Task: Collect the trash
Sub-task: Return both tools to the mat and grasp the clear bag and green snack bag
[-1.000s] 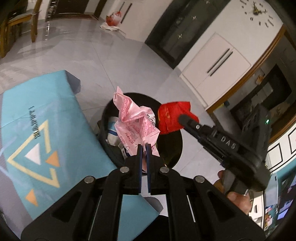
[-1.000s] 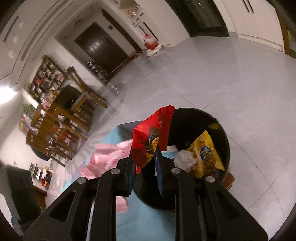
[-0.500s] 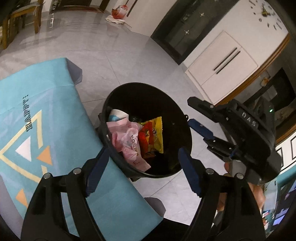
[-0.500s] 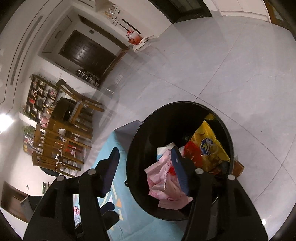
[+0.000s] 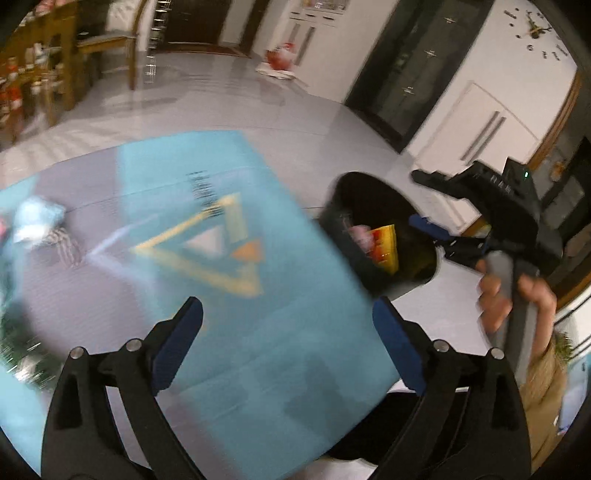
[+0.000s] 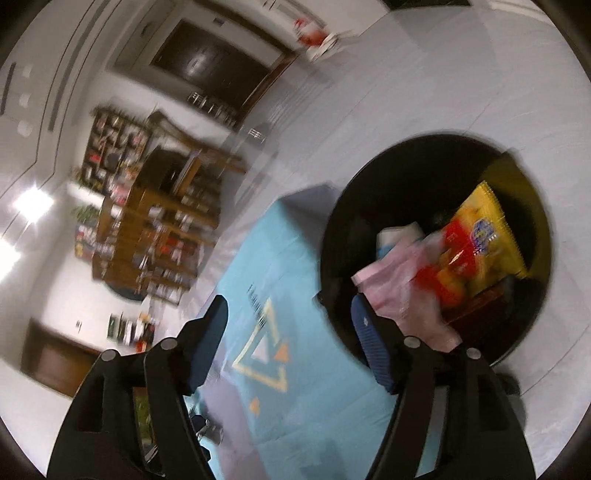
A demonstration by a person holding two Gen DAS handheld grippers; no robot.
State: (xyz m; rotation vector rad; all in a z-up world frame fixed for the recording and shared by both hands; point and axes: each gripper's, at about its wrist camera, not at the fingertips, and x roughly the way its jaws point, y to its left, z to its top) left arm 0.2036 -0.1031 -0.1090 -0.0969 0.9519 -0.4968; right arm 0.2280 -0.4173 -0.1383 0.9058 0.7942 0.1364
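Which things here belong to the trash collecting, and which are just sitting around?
Part of the job:
- black bin
- pink wrapper and yellow snack bag inside it
- blurred crumpled items on the blue tablecloth
- left gripper, right gripper, both open

Just around:
- wooden shelf
- wall clock

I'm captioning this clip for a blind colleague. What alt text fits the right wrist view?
The open, empty right gripper hangs above a teal tablecloth, beside a black trash bin holding a pink bag, a yellow snack packet and red wrappers. The frame is motion-blurred; wooden shelves stand behind.
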